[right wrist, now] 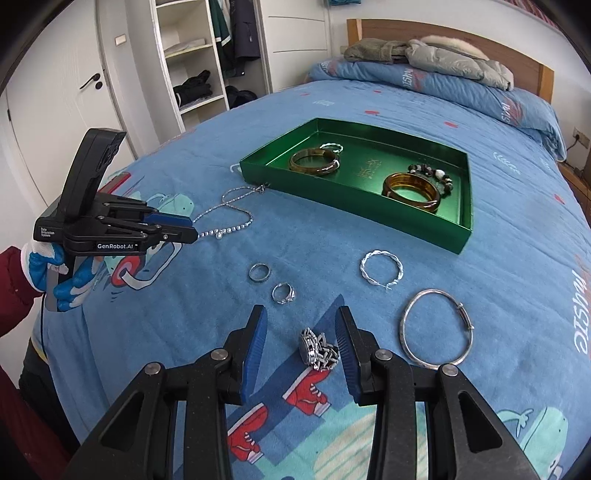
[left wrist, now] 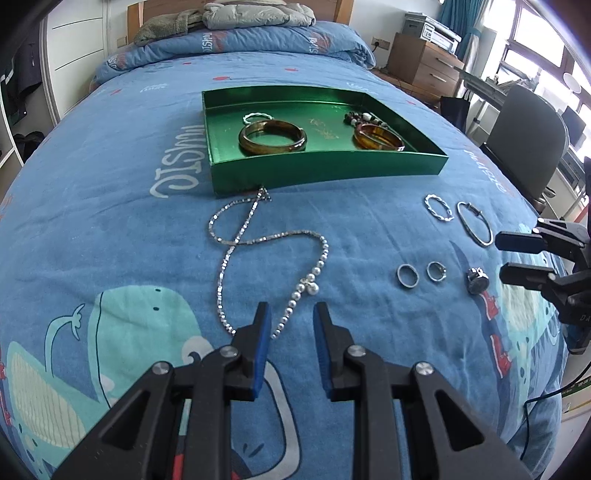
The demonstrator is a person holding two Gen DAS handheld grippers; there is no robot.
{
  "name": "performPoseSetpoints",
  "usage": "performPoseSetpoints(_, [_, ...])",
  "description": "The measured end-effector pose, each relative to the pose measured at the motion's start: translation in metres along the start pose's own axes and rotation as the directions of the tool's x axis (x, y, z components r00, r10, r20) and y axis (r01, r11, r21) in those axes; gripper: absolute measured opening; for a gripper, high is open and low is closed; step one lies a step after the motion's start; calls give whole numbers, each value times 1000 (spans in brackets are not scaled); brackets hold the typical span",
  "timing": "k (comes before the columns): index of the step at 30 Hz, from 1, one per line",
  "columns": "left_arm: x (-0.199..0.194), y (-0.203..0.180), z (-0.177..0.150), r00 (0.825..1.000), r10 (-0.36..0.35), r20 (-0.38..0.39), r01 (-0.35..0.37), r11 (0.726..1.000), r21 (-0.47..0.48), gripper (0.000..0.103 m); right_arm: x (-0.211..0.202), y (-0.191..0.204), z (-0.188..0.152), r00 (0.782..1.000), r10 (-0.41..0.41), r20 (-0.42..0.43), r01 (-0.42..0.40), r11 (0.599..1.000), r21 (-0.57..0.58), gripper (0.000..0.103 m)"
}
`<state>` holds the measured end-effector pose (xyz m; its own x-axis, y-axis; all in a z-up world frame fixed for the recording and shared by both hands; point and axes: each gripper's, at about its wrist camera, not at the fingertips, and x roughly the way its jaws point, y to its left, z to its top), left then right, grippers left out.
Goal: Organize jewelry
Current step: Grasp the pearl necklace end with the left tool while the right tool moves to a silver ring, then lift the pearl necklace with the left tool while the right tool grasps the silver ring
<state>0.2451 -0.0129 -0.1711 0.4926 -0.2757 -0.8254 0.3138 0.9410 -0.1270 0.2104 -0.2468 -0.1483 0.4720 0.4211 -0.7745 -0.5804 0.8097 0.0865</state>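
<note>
A green tray (left wrist: 325,173) (right wrist: 354,206) on the blue bedspread holds two amber bangles (left wrist: 272,136) (right wrist: 410,192), a silver ring and a bead bracelet (right wrist: 430,172). A silver and pearl necklace (left wrist: 255,240) (right wrist: 225,210) lies in front of it. My left gripper (left wrist: 291,314) (right wrist: 192,229) is open over the necklace's pearl end. My right gripper (right wrist: 301,321) (left wrist: 498,256) is open around a chunky silver ring (right wrist: 319,350) (left wrist: 477,280). Two small rings (right wrist: 259,272) (right wrist: 283,293), a twisted hoop (right wrist: 380,266) and a silver bangle (right wrist: 436,328) lie nearby.
A folded duvet (right wrist: 443,85) and coats (left wrist: 255,14) lie at the head of the bed. A wardrobe with open shelves (right wrist: 192,55) stands to the left. A chair (left wrist: 524,136), a desk and a drawer unit (left wrist: 424,62) stand by the right side.
</note>
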Motion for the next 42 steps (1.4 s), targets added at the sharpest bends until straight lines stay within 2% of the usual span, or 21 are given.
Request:
performPoseSetpoints(11, [21, 2, -1, 999, -26, -40, 28, 998, 54, 22, 57, 20, 17, 990, 3, -139, -24, 989, -146, 37])
performPoseSetpoints(16, [25, 0, -3, 998, -18, -52, 22, 997, 70, 21, 73, 22, 19, 984, -4, -179, -25, 987, -157, 31])
performPoseSetpoints(17, [25, -1, -4, 998, -18, -54, 21, 997, 67, 21, 74, 21, 19, 984, -1, -180, -27, 988, -153, 27])
performPoseSetpoints(18, [26, -1, -4, 998, -16, -56, 20, 998, 67, 20, 74, 20, 20, 983, 0, -182, -28, 988, -151, 20])
performPoseSetpoints(20, [26, -2, -4, 998, -19, -61, 23, 998, 61, 14, 76, 21, 20, 982, -5, -187, -25, 988, -154, 19])
performPoseSetpoints(21, [26, -3, -5, 998, -22, -63, 25, 998, 55, 7, 76, 22, 19, 982, -10, -188, -21, 987, -157, 19])
performPoseSetpoints(23, [24, -5, -6, 998, -18, -61, 21, 998, 54, 4, 77, 23, 20, 983, -18, -184, -11, 988, -157, 19])
performPoseSetpoints(32, [6, -13, -13, 999, 18, -33, -17, 1000, 25, 4, 50, 34, 16, 992, -42, -115, 27, 992, -127, 19])
performPoseSetpoints(42, [-39, -29, -16, 994, 92, 61, -93, 995, 22, 4, 13, 47, 8, 997, -61, -42, 58, 996, -66, 19])
